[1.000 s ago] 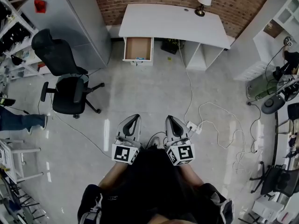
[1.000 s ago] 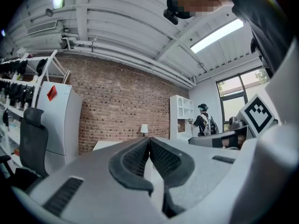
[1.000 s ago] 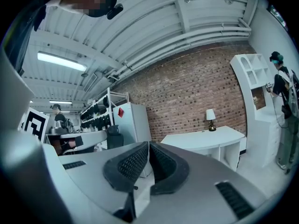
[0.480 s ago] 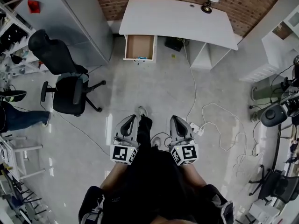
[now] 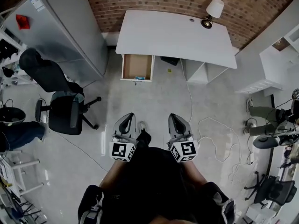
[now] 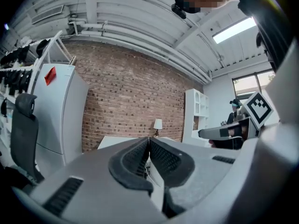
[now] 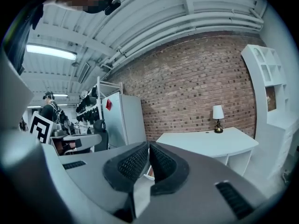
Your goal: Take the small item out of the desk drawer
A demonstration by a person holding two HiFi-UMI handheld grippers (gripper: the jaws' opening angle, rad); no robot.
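Observation:
The white desk (image 5: 173,36) stands against the brick wall. Its wooden drawer (image 5: 137,65) is pulled open at the left. A small blue item (image 5: 140,78) lies at the drawer's front end. My left gripper (image 5: 128,118) and right gripper (image 5: 174,117) are held side by side in front of my body, well short of the drawer. Both are shut with nothing between the pads. In the left gripper view the left gripper (image 6: 149,142) points toward the desk (image 6: 117,141). The right gripper (image 7: 149,147) shows its pads pressed together, with the desk (image 7: 205,143) beyond.
A black office chair (image 5: 60,113) stands at the left beside a grey cabinet (image 5: 60,27). A lamp (image 5: 212,10) sits on the desk's far right corner. White cables (image 5: 210,129) trail over the floor at the right. White shelving (image 5: 275,69) lines the right wall. People stand at both sides.
I have walked toward the desk, so the desk and open drawer now sit nearer. Both grippers stay shut and side by side in front of me.

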